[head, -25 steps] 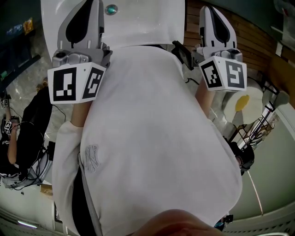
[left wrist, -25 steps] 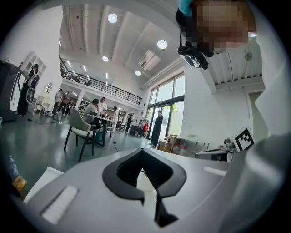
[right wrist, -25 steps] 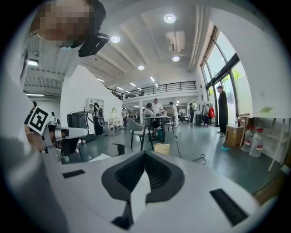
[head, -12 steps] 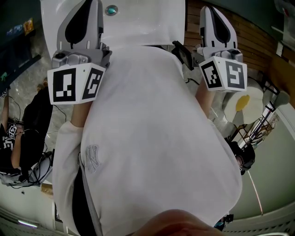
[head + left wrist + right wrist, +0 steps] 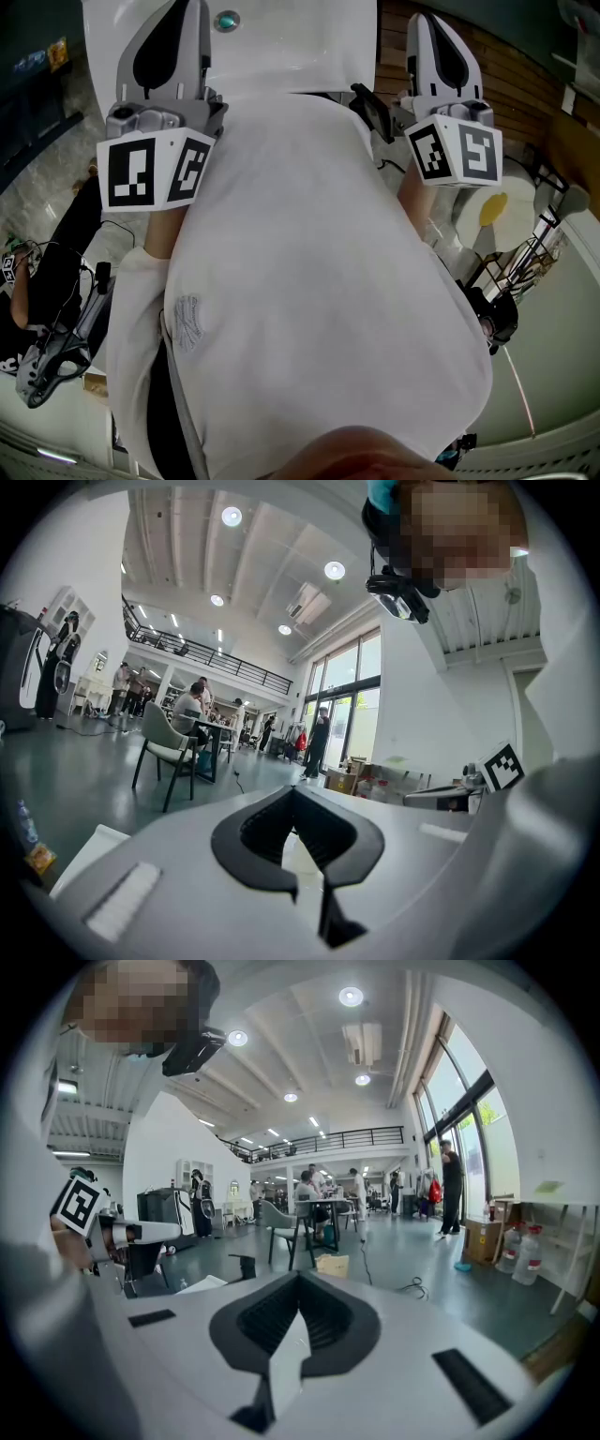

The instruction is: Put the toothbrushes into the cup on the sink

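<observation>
Room: grey stone floor is showing at the left and wooden boards at the right.
Shirt: one white shirt is filling the middle of the head view and hiding whatever is lying under it.
Grippers: two. The left hand-held gripper and the right hand-held gripper are pointing away from the body, one at each side of the shirt, well apart.
Marker cubes: two, one riding on the left, one on the right.
Jaws: both pairs are pressing together at the tips, pinching nothing. The frame edge is cutting off the left tips in the head view.
Sink: one white sink is lying just ahead of the shirt, with one teal drain plug. The left gripper is overlapping it and the right is just beside its edge. Shirt and frame are cutting it off.
Task things: no view is showing the toothbrushes or the cup, so their count cannot be told.
Bystander: one person in black is sitting at the left edge, partly cut off, beside one grey tool.
Hall: both gripper views are looking over a large lit hall, its people too small to count.
</observation>
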A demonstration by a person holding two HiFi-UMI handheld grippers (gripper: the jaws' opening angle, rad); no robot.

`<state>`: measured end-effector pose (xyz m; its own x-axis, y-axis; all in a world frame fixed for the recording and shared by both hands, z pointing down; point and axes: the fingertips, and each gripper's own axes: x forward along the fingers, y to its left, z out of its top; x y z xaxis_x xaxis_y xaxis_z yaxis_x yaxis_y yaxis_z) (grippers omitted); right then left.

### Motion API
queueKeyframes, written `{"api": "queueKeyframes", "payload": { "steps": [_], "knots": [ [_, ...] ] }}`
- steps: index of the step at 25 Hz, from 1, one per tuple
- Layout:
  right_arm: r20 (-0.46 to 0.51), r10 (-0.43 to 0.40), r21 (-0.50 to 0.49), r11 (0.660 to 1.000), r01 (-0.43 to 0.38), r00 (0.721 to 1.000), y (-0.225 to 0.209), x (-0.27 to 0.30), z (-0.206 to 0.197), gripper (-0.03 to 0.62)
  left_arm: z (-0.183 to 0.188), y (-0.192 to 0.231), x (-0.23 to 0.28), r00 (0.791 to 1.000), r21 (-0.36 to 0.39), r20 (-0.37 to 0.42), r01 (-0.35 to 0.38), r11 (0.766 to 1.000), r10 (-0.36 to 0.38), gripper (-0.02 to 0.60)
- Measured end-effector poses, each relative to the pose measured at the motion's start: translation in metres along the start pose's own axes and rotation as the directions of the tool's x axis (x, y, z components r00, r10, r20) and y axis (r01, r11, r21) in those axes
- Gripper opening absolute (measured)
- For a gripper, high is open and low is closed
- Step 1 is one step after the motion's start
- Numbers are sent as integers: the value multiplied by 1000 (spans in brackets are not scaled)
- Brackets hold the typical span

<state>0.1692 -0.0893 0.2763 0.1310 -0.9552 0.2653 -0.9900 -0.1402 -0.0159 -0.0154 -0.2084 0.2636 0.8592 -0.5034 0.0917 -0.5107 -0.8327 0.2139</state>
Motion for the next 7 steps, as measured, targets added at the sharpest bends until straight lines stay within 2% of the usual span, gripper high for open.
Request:
{"api": "queueKeyframes", "payload": {
  "steps": [7],
  "knots": [
    [-1, -1, 0, 1000, 1, 1000, -1, -2, 1, 11, 1, -2, 0, 1000, 1, -1, 3, 1000, -3, -15]
  ]
}}
